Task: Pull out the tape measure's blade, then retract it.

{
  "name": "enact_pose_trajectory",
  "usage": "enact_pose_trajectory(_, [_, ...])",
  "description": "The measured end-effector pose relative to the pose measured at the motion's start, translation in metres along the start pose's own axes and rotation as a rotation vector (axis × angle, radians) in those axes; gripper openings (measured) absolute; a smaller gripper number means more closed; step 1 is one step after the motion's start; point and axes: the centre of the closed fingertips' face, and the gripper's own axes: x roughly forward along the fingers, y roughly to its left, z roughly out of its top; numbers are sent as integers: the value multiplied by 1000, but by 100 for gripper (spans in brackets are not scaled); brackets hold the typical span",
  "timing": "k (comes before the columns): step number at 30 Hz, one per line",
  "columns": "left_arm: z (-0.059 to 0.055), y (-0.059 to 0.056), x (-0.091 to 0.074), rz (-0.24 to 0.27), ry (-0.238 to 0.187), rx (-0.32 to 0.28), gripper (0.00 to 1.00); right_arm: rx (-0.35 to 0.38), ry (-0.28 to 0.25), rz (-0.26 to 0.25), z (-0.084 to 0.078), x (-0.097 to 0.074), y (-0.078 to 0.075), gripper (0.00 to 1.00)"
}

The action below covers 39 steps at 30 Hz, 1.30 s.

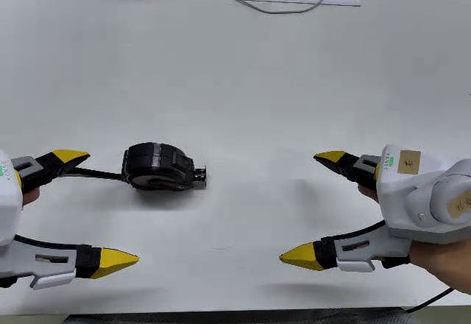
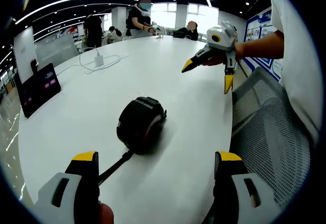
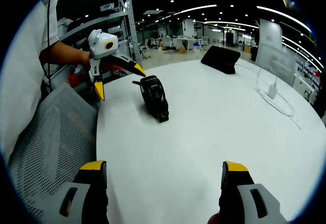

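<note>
1 round blk tape measure (image 1: 160, 167) w/ strap (image 1: 99, 173) | smooth wht bench (image 1: 257, 81)

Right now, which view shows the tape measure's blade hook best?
Head view: the blade hook juts clear of the tape measure, in side profile. Right gripper view shows it smaller, facing the camera. Left gripper view shows mostly the tape measure's back and strap.

Brightness: bright and even over the white table (image 1: 243, 81) around the tape measure (image 1: 160, 167).
Source: ceiling strips (image 3: 204, 7) and spot lamps overhead; the windows (image 2: 170, 15) far beyond the tape measure are washed out.
Shadows: soft. A narrow dark one lies at the tape measure's base, and faint ones under the left gripper (image 1: 110, 206) and right gripper (image 1: 299, 208) flanking it.
Distortion: both gripper views bow the table edge and ceiling lines around the tape measure.
Focus: head view crisp.
</note>
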Motion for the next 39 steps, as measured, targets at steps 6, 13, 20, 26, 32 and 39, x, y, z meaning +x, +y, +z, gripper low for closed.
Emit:
enact_pose_trajectory(6, [2, 4, 2, -6, 6, 13, 91, -15, 3, 10, 3, 4, -3, 92])
enact_pose_trajectory(13, [2, 6, 7, -24, 20, 29, 91, -27, 5, 26, 6, 11, -5, 92])
enact_pose_trajectory(20, [4, 8, 12, -44, 31, 51, 85, -47, 15, 49, 8, 22, -5, 92])
enact_pose_trajectory(26, [6, 12, 17, -53, 42, 67, 81, -52, 14, 62, 12, 28, -7, 91])
enact_pose_trajectory(32, [10, 16, 22, -65, 53, 79, 79, -63, 17, 77, 15, 34, -8, 90])
enact_pose_trajectory(39, [9, 19, 28, -81, 68, 92, 76, -69, 18, 91, 16, 39, -9, 90])
